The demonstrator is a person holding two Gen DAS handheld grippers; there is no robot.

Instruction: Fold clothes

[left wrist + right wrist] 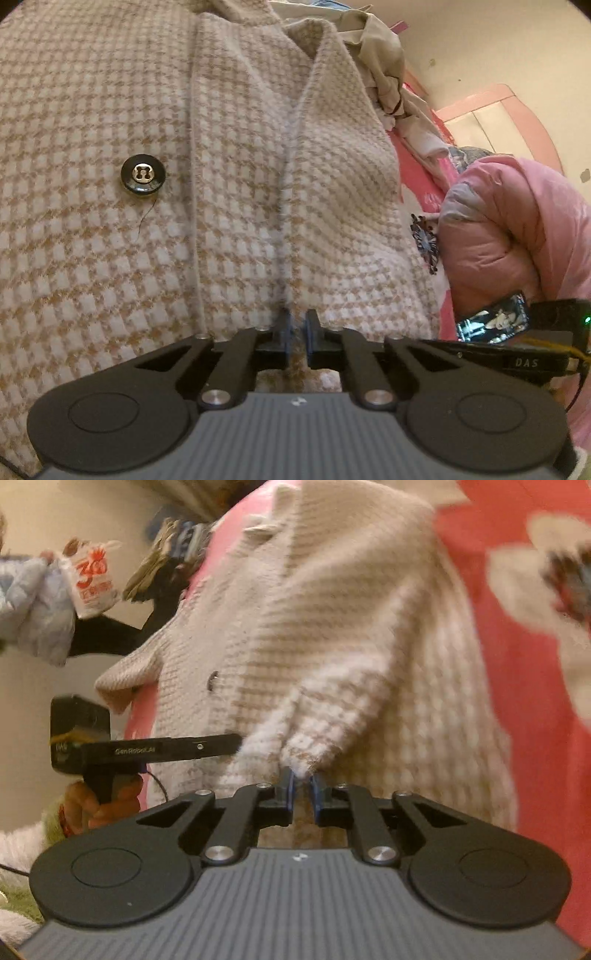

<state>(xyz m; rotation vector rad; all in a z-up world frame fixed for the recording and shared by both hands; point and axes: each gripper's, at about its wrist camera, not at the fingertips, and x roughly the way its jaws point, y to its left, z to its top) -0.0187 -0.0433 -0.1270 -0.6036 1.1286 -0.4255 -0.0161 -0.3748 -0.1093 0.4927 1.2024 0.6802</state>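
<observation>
A beige and white houndstooth knit cardigan (240, 166) with a black button (143, 174) fills the left wrist view. My left gripper (297, 325) is shut on a fold of the cardigan's fabric. In the right wrist view the same cardigan (332, 635) lies on a pink sheet. My right gripper (302, 788) is shut on the cardigan's lower edge. The left gripper's body also shows in the right wrist view (159, 751), held by a hand and reaching into the cardigan from the left.
A pink puffy jacket (517, 229) lies to the right. A pile of beige and white clothes (388, 74) sits behind the cardigan. The pink floral sheet (535, 664) covers the bed. A white plastic bag (92, 579) with red print hangs at the left.
</observation>
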